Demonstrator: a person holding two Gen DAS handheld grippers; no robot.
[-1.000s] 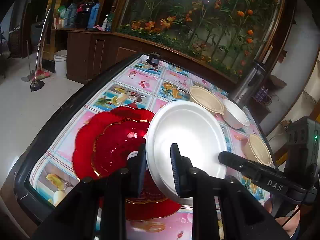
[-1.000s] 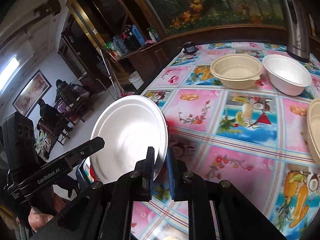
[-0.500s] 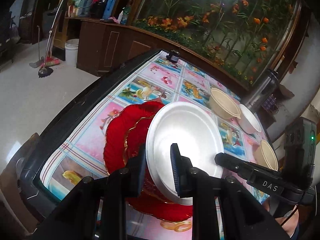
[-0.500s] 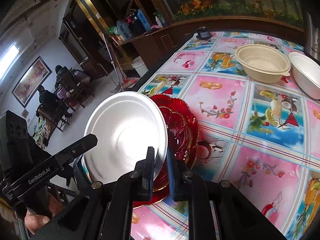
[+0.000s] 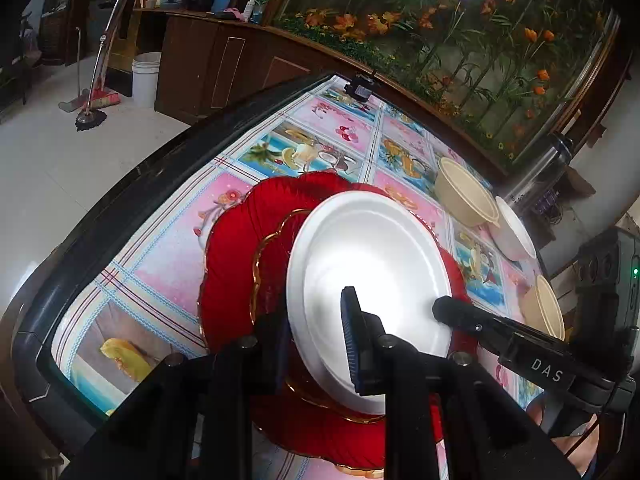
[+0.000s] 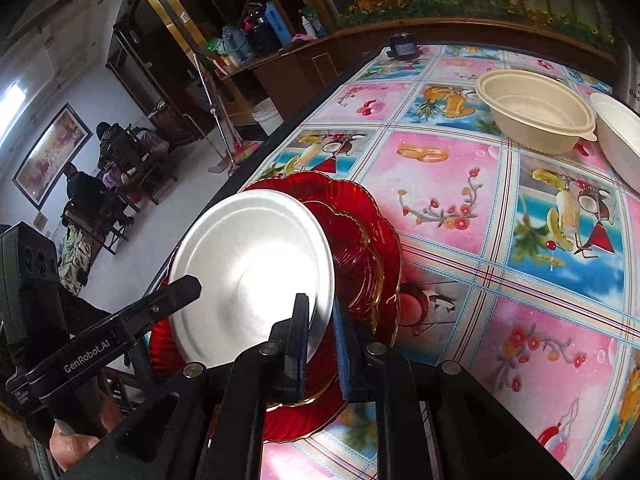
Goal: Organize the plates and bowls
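A white foam plate [image 5: 368, 276] is held by both grippers, one on each side of its rim, just above two stacked red glass plates [image 5: 236, 256] with gold edges. My left gripper [image 5: 316, 332] is shut on the plate's near rim. My right gripper [image 6: 322, 320] is shut on the opposite rim of the white plate [image 6: 252, 272], over the red plates [image 6: 360, 240]. A beige bowl [image 6: 536, 108], a white bowl [image 6: 620, 136] and another beige bowl [image 5: 544, 312] stand on the table.
The table has a colourful fruit-print cloth [image 6: 480, 216] and a dark raised edge [image 5: 120, 216]. A steel flask [image 5: 540, 172] stands behind the bowls. A small dark object [image 6: 402, 46] sits at the far corner. People sit in the room beyond [image 6: 104, 168].
The white plate, held in both grippers, has moved left over the red plates and come lower and closer to them. Both grippers stay shut on it.
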